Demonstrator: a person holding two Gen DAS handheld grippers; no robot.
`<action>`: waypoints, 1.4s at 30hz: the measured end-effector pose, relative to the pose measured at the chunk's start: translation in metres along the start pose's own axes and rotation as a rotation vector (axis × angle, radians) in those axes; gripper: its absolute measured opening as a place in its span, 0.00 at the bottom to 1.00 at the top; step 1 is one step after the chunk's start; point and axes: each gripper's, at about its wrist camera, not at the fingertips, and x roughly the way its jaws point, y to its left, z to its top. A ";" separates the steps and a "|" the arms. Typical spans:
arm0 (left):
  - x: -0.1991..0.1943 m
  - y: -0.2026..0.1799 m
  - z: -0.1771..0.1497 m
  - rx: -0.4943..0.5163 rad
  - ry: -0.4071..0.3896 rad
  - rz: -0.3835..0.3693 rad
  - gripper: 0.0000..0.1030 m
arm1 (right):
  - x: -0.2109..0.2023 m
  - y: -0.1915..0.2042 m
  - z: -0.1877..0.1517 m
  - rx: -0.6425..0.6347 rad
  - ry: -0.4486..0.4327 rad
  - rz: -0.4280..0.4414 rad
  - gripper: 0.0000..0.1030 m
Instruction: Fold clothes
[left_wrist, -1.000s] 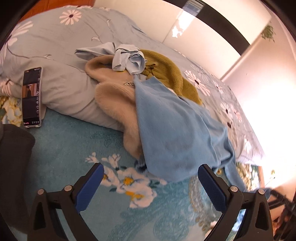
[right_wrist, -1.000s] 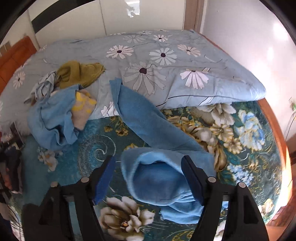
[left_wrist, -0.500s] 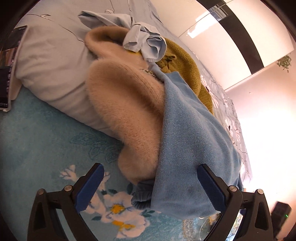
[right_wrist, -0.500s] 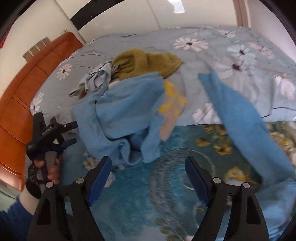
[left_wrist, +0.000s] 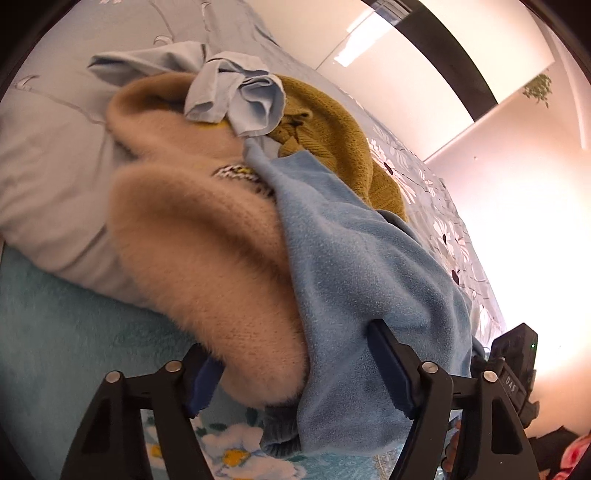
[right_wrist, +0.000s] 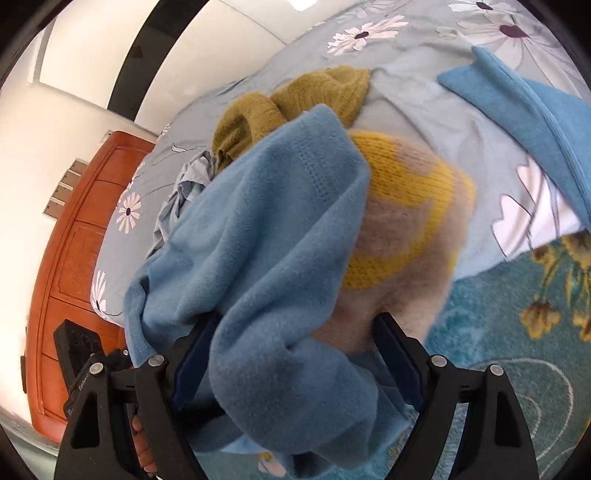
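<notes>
Bed (left_wrist: 59, 354) with teal flowered blanket; heap of clothes against the grey daisy quilt (left_wrist: 48, 184), both grippers pushed into its near edge.

Heap runs from the near blanket edge up onto the quilt: light blue fleece (left_wrist: 354, 273) on top, tan fuzzy sweater (left_wrist: 207, 251) beneath, mustard knit (left_wrist: 332, 140) and a pale blue shirt (left_wrist: 236, 96) behind. Left gripper (left_wrist: 295, 380) spread wide, straddling tan sweater and fleece hem, nothing pinched. Right gripper (right_wrist: 295, 365) also spread, fleece bunched between the jaws, not clamped. Fleece hangs toward both; each looks equally near. Likely next: close on the fleece edge. A darker blue garment (right_wrist: 532, 122) lies apart, to the right.
</notes>
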 end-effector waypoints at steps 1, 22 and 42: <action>-0.001 -0.003 0.002 0.019 -0.004 0.002 0.69 | 0.002 0.003 0.003 -0.003 0.000 0.007 0.84; 0.026 -0.052 0.163 0.156 -0.089 -0.006 0.47 | 0.023 0.126 0.153 -0.237 -0.079 0.206 0.78; -0.017 -0.015 0.142 0.173 -0.140 0.147 0.61 | 0.005 0.079 0.159 -0.325 -0.009 -0.103 0.86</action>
